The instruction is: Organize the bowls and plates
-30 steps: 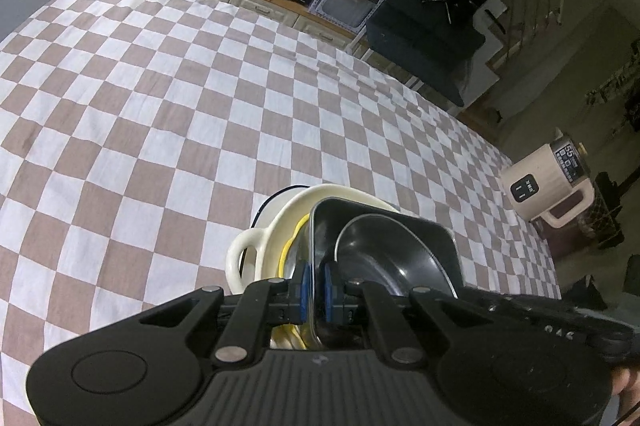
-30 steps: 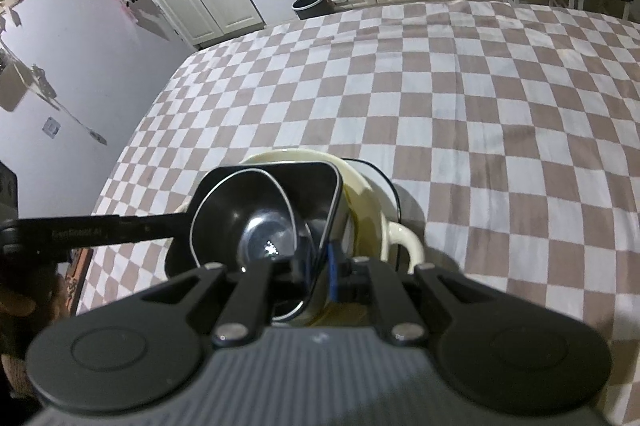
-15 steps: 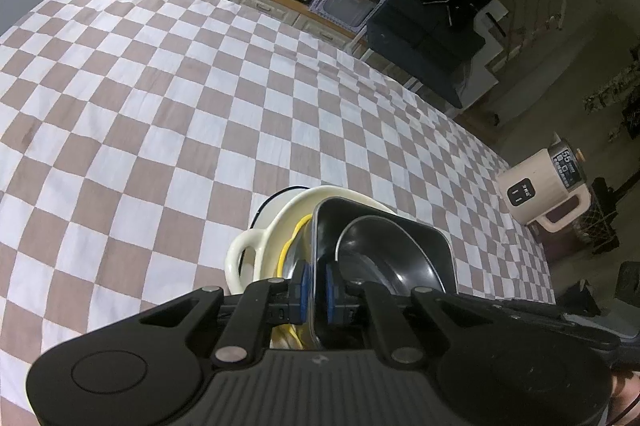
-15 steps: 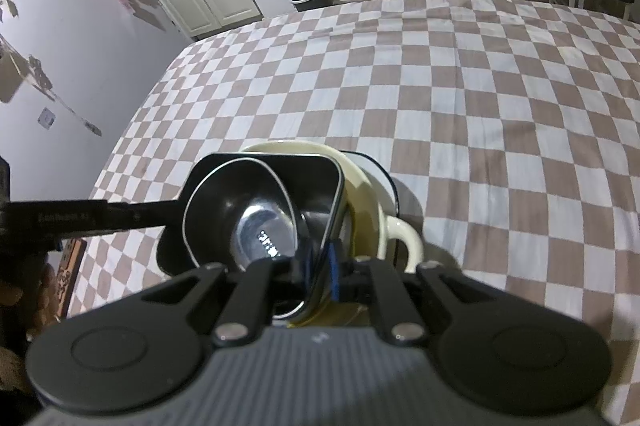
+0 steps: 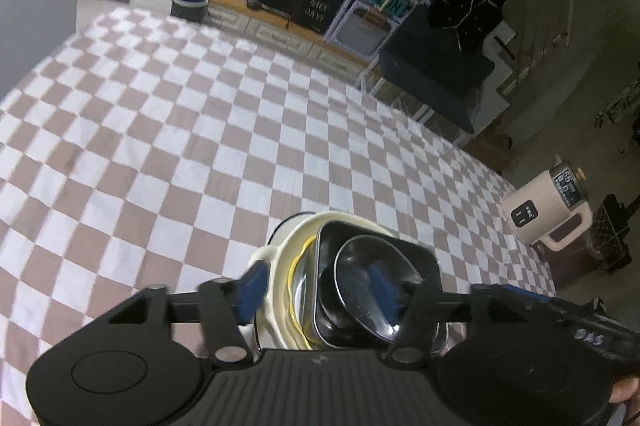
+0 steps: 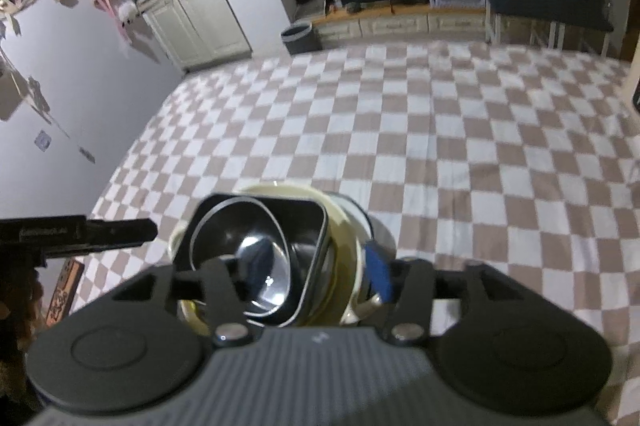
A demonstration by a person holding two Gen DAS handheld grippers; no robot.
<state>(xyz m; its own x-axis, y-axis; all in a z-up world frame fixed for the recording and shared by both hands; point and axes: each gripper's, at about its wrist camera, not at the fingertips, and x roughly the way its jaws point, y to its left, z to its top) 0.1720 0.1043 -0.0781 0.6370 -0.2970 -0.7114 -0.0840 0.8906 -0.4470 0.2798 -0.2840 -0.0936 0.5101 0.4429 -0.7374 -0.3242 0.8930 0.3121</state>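
A stack of dishes stands on the checkered tablecloth (image 5: 200,146). At the bottom is a cream bowl (image 5: 280,266) with side handles. A black square bowl (image 5: 332,238) sits in it, with a dark round bowl (image 5: 360,266) nested inside. My left gripper (image 5: 318,286) is opening, its blue pads (image 5: 252,286) spread on either side of the stack's near edge and clear of it. In the right wrist view the same cream bowl (image 6: 344,246) and black square bowl (image 6: 304,218) lie below my right gripper (image 6: 308,274). It is opening too, and its blue pad (image 6: 378,274) is off the rim.
The other gripper shows at each view's edge: right gripper (image 5: 560,314), left gripper (image 6: 80,230). A cream kettle-like appliance (image 5: 548,210) stands beyond the table's right edge. A dark bin (image 5: 190,2) and low cabinets (image 6: 400,22) line the far side.
Both grippers were shut on opposite rims of the black square bowl. Both have now let go, opened wide and risen a little. The stack has stayed put.
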